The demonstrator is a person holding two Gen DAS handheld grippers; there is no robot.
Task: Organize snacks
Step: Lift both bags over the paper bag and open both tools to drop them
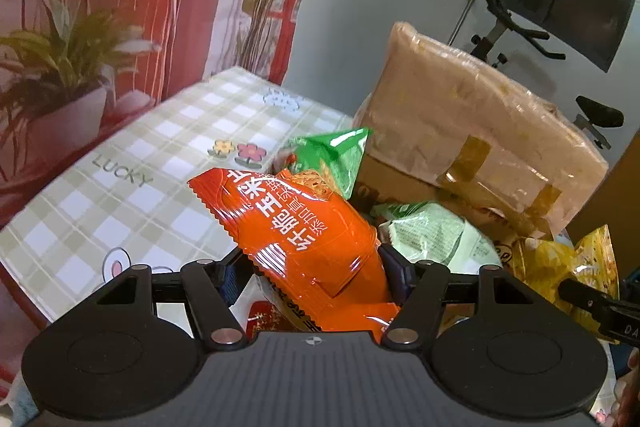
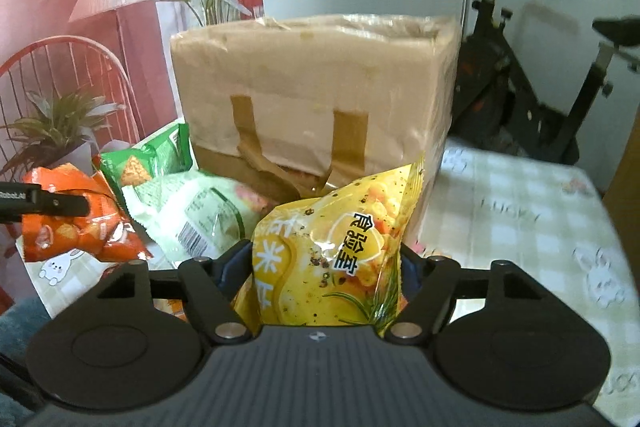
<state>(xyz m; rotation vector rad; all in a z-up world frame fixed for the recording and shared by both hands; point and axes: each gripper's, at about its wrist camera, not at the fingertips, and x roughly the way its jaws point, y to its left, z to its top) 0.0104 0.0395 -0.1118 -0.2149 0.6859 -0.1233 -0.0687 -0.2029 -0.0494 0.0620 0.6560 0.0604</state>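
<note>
My left gripper (image 1: 312,275) is shut on an orange snack bag (image 1: 304,235) and holds it above the table. My right gripper (image 2: 326,263) is shut on a yellow snack bag (image 2: 340,247), held up in front of a taped cardboard box (image 2: 316,95). The orange bag also shows in the right wrist view (image 2: 80,223), and the yellow bag in the left wrist view (image 1: 560,267). A bright green bag (image 1: 336,151) and a pale green bag (image 1: 432,231) lie between them by the box (image 1: 480,131).
The table has a green checked cloth (image 1: 132,187) with "LUCKY" print, also to the right of the box (image 2: 520,227). A red floral curtain hangs behind. An exercise bike (image 2: 540,87) stands beyond the table at the back right.
</note>
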